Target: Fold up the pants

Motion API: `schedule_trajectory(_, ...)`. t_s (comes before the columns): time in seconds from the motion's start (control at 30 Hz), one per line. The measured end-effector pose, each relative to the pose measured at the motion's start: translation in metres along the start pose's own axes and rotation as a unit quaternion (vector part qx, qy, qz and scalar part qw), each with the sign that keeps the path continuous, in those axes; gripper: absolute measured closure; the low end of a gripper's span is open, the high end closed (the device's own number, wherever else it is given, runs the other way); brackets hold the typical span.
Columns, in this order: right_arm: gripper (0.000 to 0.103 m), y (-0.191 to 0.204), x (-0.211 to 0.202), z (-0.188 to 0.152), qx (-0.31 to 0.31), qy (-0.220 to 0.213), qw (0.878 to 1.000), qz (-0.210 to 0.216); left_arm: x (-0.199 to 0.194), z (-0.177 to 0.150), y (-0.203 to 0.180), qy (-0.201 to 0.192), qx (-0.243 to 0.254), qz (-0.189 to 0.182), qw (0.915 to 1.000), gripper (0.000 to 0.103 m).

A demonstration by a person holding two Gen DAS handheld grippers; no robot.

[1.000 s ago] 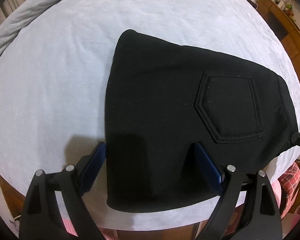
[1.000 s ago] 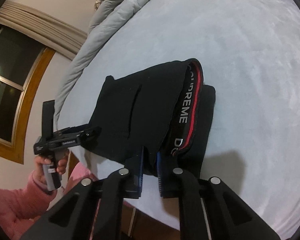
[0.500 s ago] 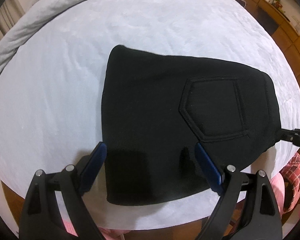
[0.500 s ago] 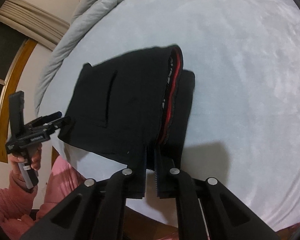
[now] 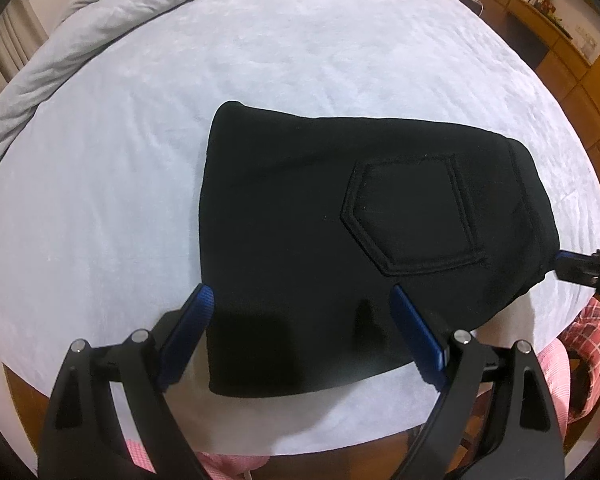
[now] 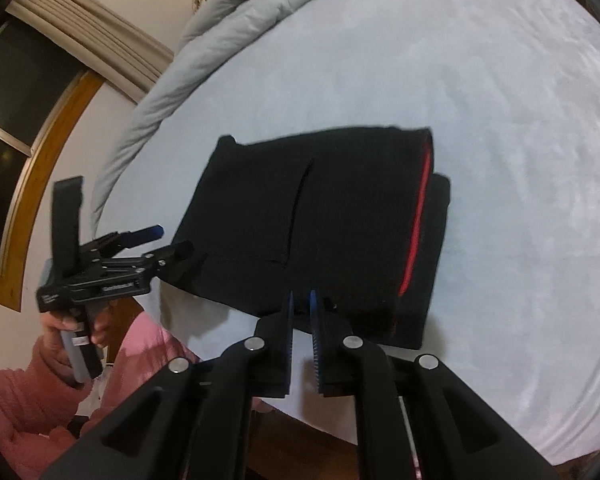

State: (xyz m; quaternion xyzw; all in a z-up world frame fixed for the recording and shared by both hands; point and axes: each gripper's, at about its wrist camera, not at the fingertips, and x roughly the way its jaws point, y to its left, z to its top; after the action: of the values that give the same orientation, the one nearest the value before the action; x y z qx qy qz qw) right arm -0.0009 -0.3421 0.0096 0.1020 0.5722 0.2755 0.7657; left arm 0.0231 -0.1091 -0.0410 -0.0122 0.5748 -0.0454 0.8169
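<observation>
The black pants (image 5: 320, 216) lie folded into a compact stack on the pale bed sheet (image 5: 140, 140), back pocket up. In the right wrist view the pants (image 6: 340, 220) show a red waistband stripe (image 6: 418, 216) along the right fold. My left gripper (image 5: 300, 300) is open, hovering over the near edge of the stack without gripping it; it also shows in the right wrist view (image 6: 160, 240). My right gripper (image 6: 300, 300) has its jaws nearly together at the near edge of the pants; whether cloth sits between them is unclear. It shows at the far right of the left wrist view (image 5: 560, 264).
A grey rolled duvet (image 5: 100, 20) lies along the far left side of the bed. Wooden furniture (image 5: 560, 40) stands at the far right. A window with curtains (image 6: 40, 80) is at the left. The person's pink sleeve (image 6: 40, 380) is near the bed's front edge.
The raised waistband edge has come down flat on the stack. My right gripper has drawn back to the near edge. My left gripper has pulled back slightly and stays open.
</observation>
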Motion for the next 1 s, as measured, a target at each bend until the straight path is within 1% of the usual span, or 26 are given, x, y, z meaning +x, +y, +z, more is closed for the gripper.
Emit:
schedule_trajectory(0.13, 0.094, -0.007, 0.016, -0.004, 0.005, 0.016, 1.000, -0.017, 0.009, 0.002, 0.004, 0.011, -0.001, 0.008, 0.9999, 0.013)
schedule_trajectory(0.2, 0.101, -0.017, 0.024, -0.007, 0.023, 0.028, 0.999, -0.017, 0.021, 0.000, 0.010, 0.028, -0.008, 0.012, 0.9995, 0.013)
schedule_trajectory(0.23, 0.103, -0.020, 0.027, -0.008, 0.028, 0.033, 0.999, -0.021, 0.027, -0.001, 0.013, 0.036, -0.014, 0.012, 0.9992, 0.011)
schedule_trajectory(0.33, 0.103, -0.028, 0.033, -0.013, 0.041, 0.041, 0.998, -0.011, 0.034, -0.005, 0.024, 0.045, -0.041, -0.011, 0.9981, 0.009)
schedule_trajectory(0.4, 0.103, -0.027, 0.026, -0.014, 0.042, 0.033, 0.999, -0.001, 0.032, -0.006, 0.028, 0.048, -0.050, -0.016, 0.9975, 0.009)
schedule_trajectory(0.47, 0.099, -0.027, 0.015, -0.016, 0.040, 0.019, 0.999, 0.011, 0.027, -0.007, 0.030, 0.044, -0.044, -0.010, 0.9980, 0.010)
schedule_trajectory(0.5, 0.091, -0.028, 0.006, -0.017, 0.042, 0.013, 0.999, 0.011, 0.025, -0.008, 0.031, 0.043, -0.040, -0.009, 0.9982, 0.011)
schedule_trajectory(0.53, 0.078, -0.031, -0.001, -0.018, 0.044, 0.007, 0.999, 0.006, 0.023, -0.009, 0.033, 0.042, -0.038, -0.009, 0.9983, 0.011)
schedule_trajectory(0.6, 0.075, -0.039, -0.013, -0.019, 0.048, -0.005, 0.999, -0.006, 0.020, -0.013, 0.040, 0.046, -0.048, -0.017, 0.9977, 0.011)
schedule_trajectory(0.63, 0.069, -0.044, -0.017, -0.020, 0.053, -0.008, 0.999, -0.007, 0.020, -0.015, 0.044, 0.048, -0.056, -0.023, 0.9970, 0.011)
schedule_trajectory(0.7, 0.066, -0.051, -0.018, -0.019, 0.062, -0.009, 0.998, -0.010, 0.020, -0.019, 0.053, 0.053, -0.079, -0.037, 0.9948, 0.011)
schedule_trajectory(0.8, 0.060, -0.051, -0.009, -0.014, 0.056, -0.005, 0.998, 0.003, 0.022, -0.022, 0.058, 0.058, -0.094, -0.046, 0.9928, 0.011)
schedule_trajectory(0.93, 0.058, -0.045, 0.008, -0.008, 0.045, 0.007, 0.999, 0.015, 0.021, -0.021, 0.057, 0.058, -0.083, -0.041, 0.9940, 0.011)
schedule_trajectory(0.97, 0.060, -0.042, 0.012, -0.006, 0.034, 0.009, 0.999, 0.006, 0.021, -0.020, 0.056, 0.058, -0.079, -0.038, 0.9945, 0.011)
schedule_trajectory(1.0, 0.068, -0.040, 0.011, -0.007, 0.023, 0.008, 1.000, -0.002, 0.022, -0.021, 0.057, 0.059, -0.078, -0.038, 0.9945, 0.011)
